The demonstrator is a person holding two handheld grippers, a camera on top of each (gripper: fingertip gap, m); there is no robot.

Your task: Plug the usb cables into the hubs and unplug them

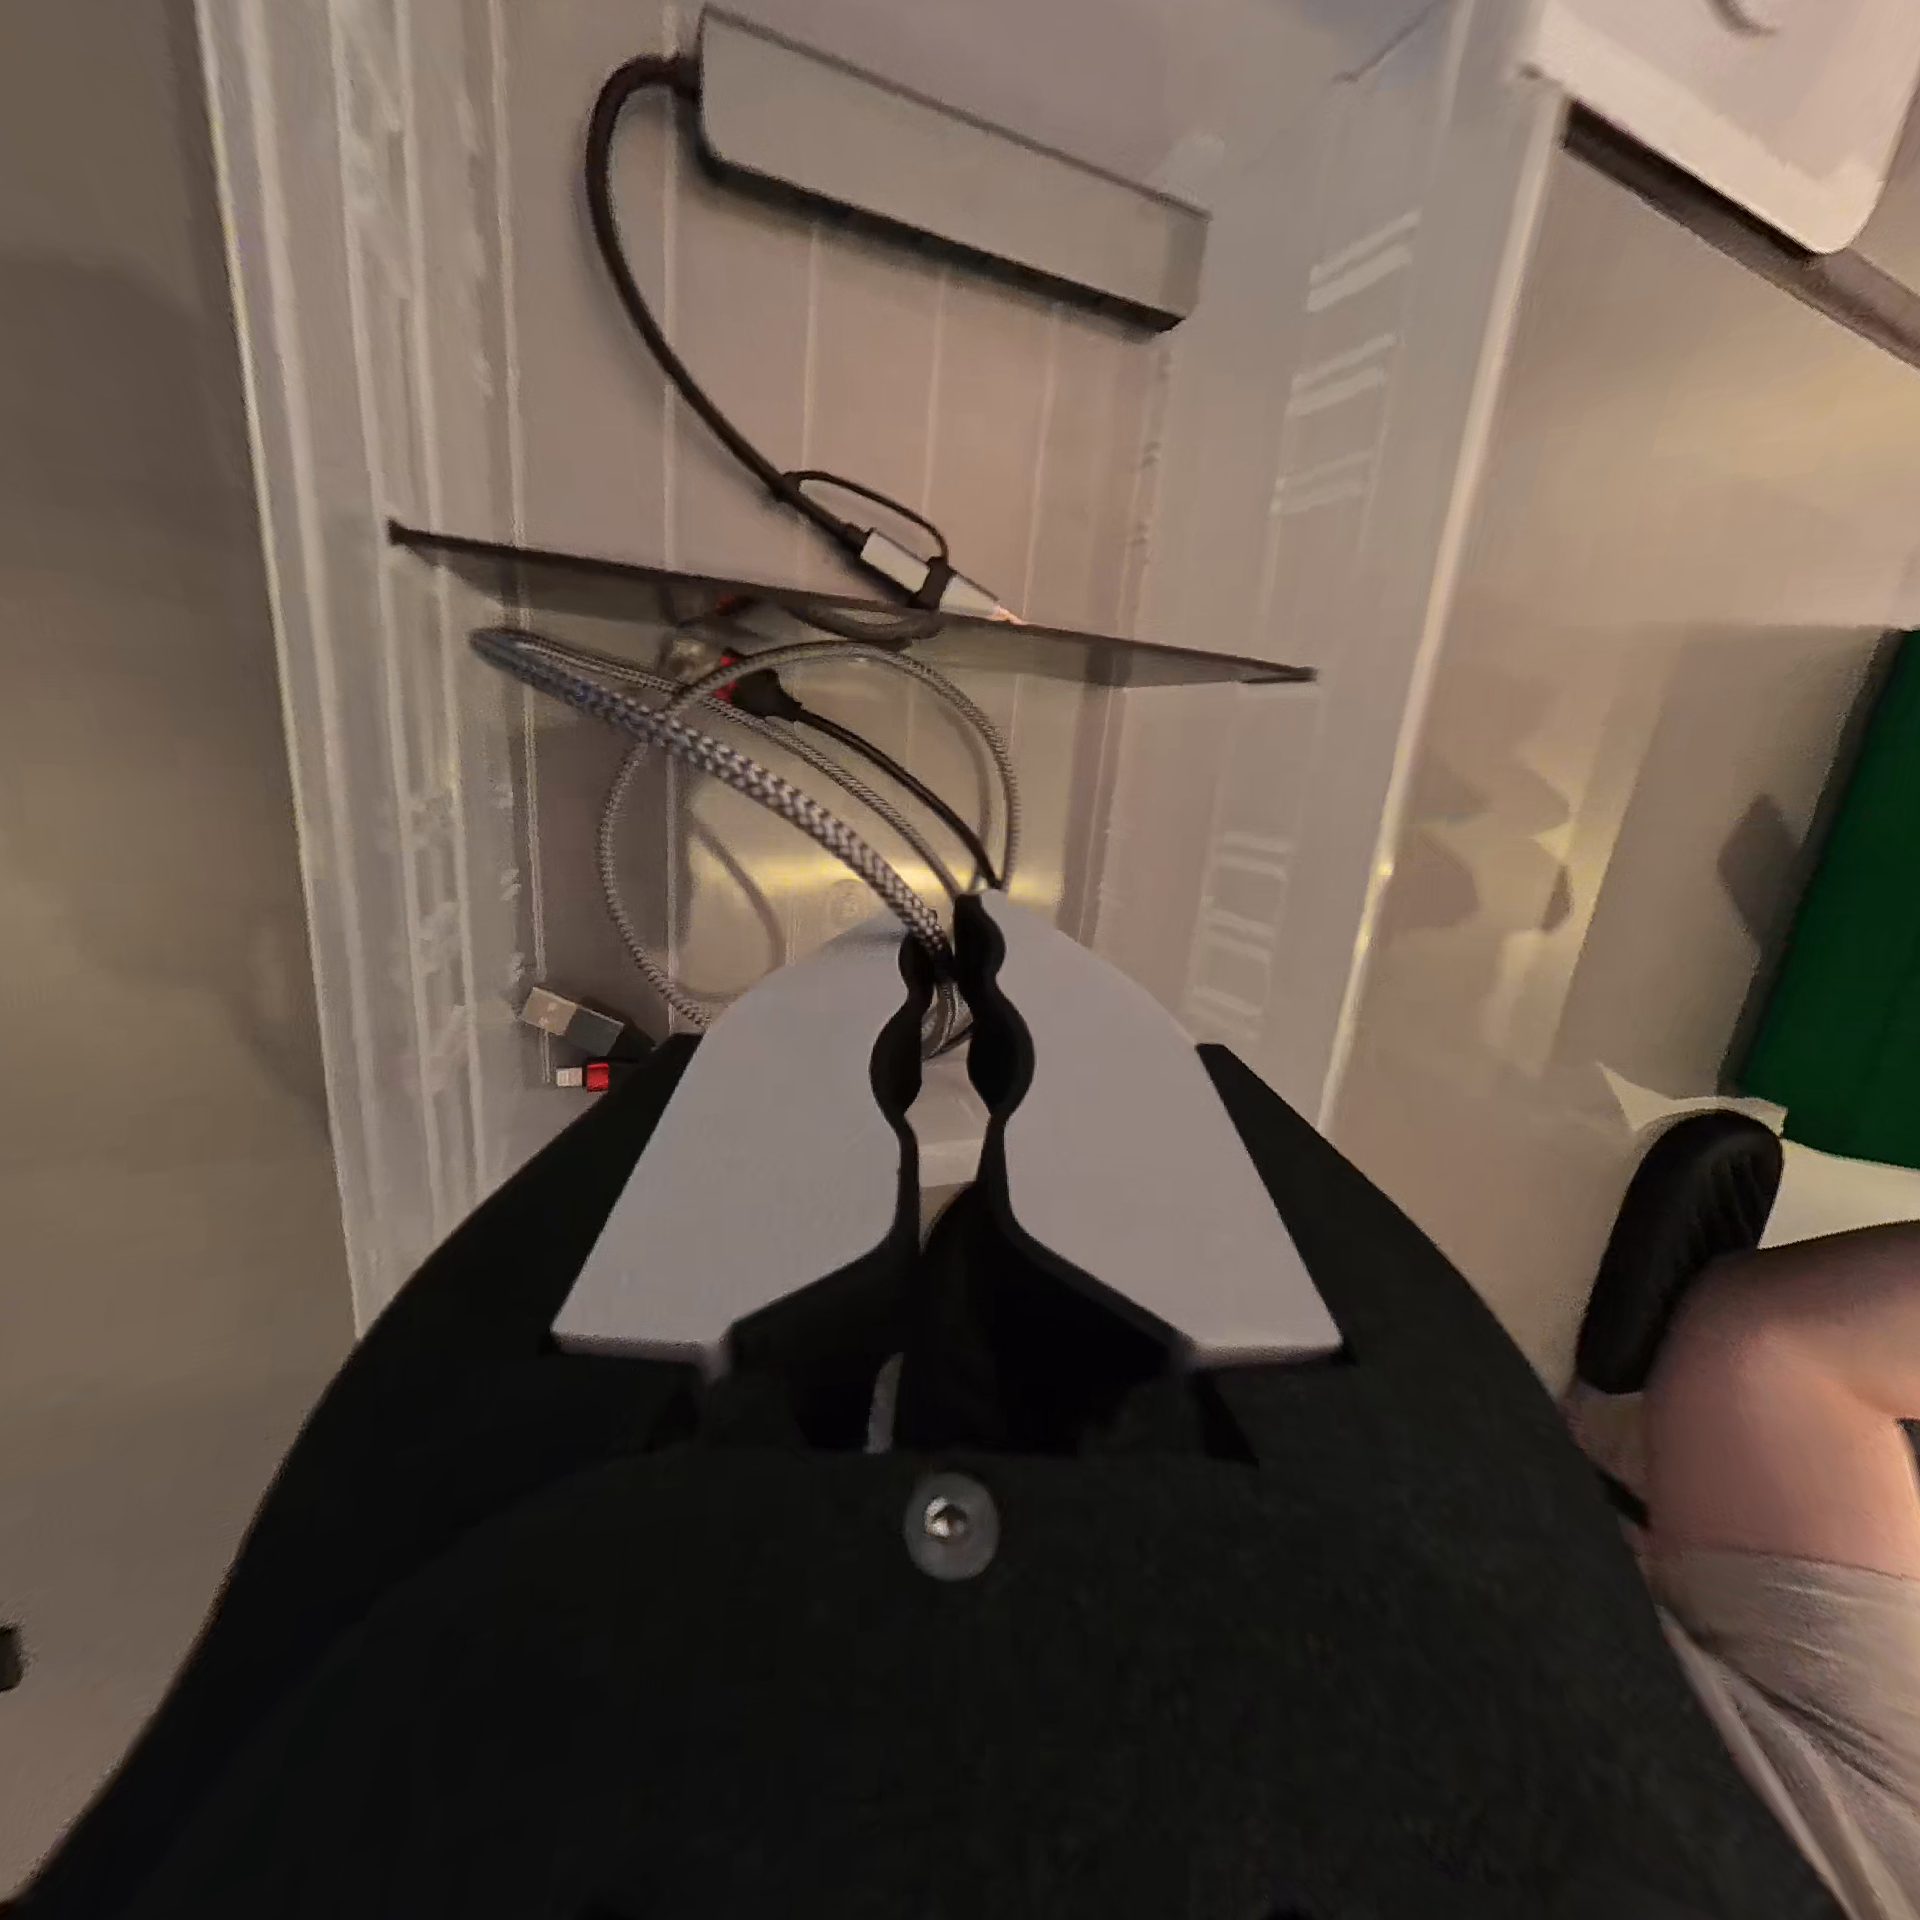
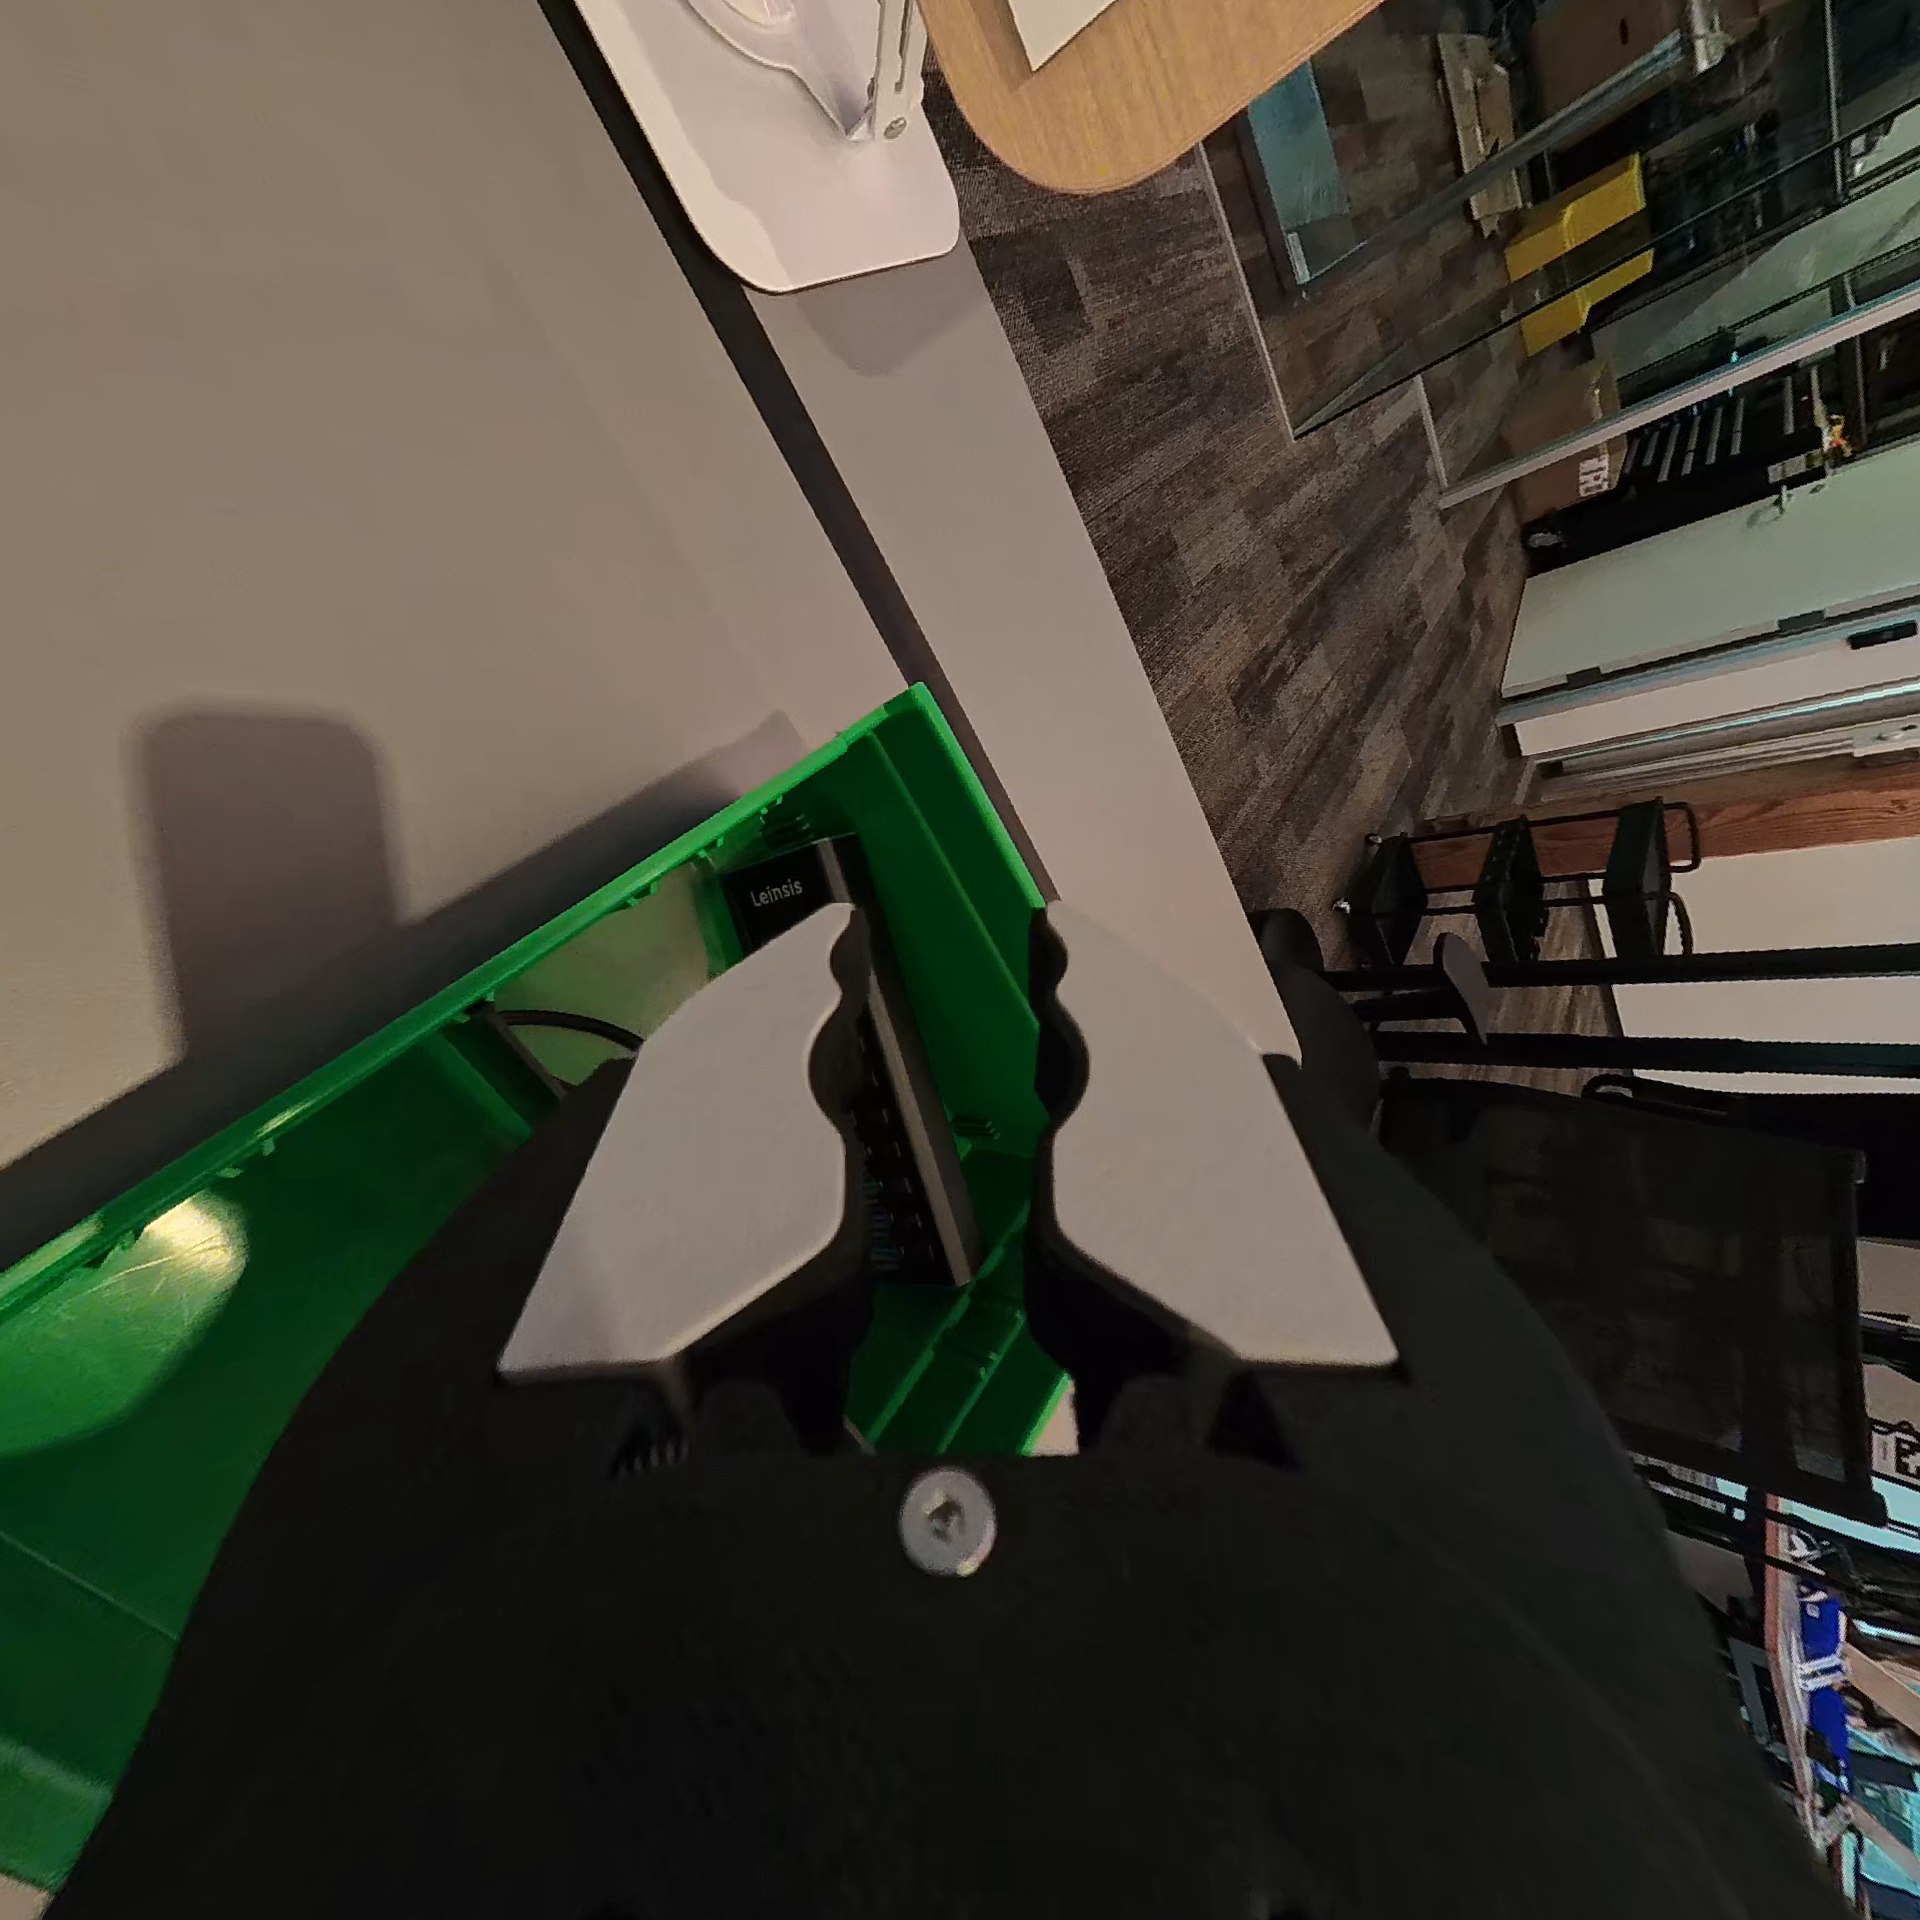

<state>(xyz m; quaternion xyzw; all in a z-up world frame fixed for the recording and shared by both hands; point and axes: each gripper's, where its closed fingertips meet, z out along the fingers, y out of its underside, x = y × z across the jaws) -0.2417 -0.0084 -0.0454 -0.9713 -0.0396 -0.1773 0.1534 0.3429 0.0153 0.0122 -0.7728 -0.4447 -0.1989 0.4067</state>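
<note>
In the left wrist view my left gripper (image 1: 945, 935) is shut on a thick grey braided cable (image 1: 769, 779), which runs between the black pads and up to a dark divider plate (image 1: 1143, 655) in a clear bin (image 1: 343, 520). A grey hub (image 1: 935, 177) with a dark lead lies beyond the divider. A loose USB plug (image 1: 566, 1023) and a red-collared plug (image 1: 592, 1075) lie at the lower left. In the right wrist view my right gripper (image 2: 945, 966) straddles a black and grey hub (image 2: 914, 1122) and the green bin's wall (image 2: 966, 935). One pad is on each.
The green bin stands on a grey table (image 2: 416, 416) near its edge, with floor (image 2: 1247, 468) beyond. A white stand base (image 2: 821, 156) sits farther along. A black chair (image 2: 1662, 1247) stands at the right. A person's arm (image 1: 1766, 1403) and an armrest (image 1: 1673, 1236) are at the lower right. Some 60 cm of space lies between my two pairs of fingers.
</note>
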